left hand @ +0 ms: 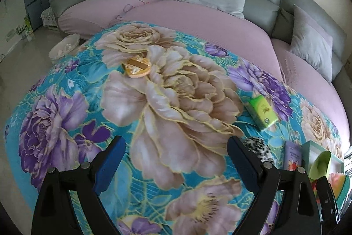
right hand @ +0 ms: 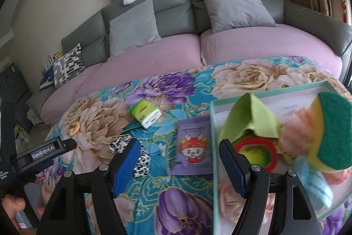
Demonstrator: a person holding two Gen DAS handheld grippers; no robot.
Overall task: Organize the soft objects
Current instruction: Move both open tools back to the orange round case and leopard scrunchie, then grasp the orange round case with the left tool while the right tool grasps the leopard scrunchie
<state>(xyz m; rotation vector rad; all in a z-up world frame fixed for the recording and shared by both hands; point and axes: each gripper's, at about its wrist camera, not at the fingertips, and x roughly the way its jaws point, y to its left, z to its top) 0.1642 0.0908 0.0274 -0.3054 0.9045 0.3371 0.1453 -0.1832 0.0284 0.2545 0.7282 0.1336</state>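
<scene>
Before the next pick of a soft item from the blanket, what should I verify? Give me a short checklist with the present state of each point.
1. Left gripper open and holding nothing: ok.
2. Right gripper open and holding nothing: ok.
3. Box within view, with the sponge and green cloth already inside: ok.
4. Leopard scrunchie lies free on the blanket, close to the right gripper: ok.
5. Round puff unobstructed on the blanket: ok.
6. Room left in the box for more items: cannot tell.
</scene>
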